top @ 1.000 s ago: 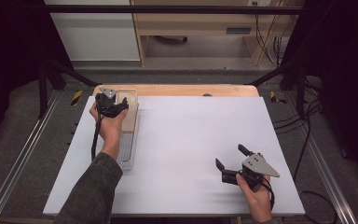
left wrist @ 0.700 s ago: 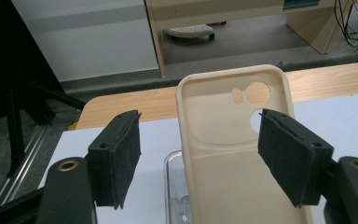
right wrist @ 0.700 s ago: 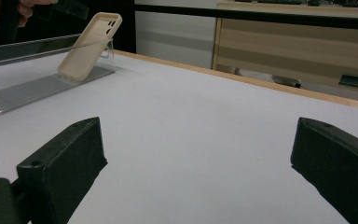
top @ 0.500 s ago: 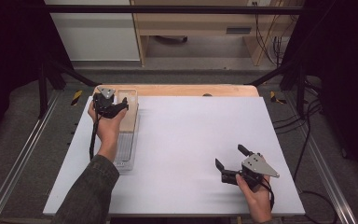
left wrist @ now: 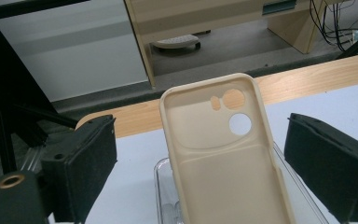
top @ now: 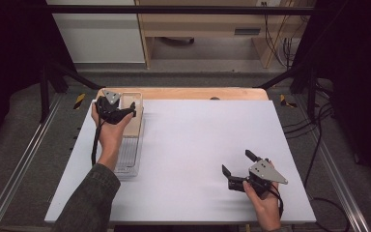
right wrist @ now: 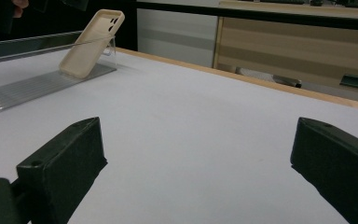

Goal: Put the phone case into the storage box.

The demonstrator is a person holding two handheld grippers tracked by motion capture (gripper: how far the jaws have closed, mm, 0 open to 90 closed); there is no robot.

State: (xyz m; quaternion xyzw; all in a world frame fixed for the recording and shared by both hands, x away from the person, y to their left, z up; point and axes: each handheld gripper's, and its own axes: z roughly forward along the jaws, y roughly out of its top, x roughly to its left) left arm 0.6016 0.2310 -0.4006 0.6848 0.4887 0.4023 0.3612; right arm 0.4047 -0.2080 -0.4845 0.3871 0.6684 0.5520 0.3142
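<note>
The left gripper [left wrist: 205, 163] stood with its two black padded jaws wide apart; they had just been opening. The beige soft-plastic phone case [left wrist: 223, 158] lay between them, clear of both pads, with daylight on either side. The case leaned tilted, its hollow inner face and camera cut-outs turned toward the gripper, its lower end in the clear ribbed plastic tray [left wrist: 165, 196]. In the right gripper view the case [right wrist: 91, 42] rested against the tray's [right wrist: 37, 86] upright end wall.

In the high view the left gripper [top: 125, 113] was held over the far end of the tray [top: 128, 159], which lay along the left edge of the white table top [top: 198, 145], near the wooden strip [top: 183, 93] at the far side.

The right gripper [top: 236, 164] had its jaws spread wide with nothing between them but bare table. It hovered low at the near right of the table, well apart from tray and case.
</note>
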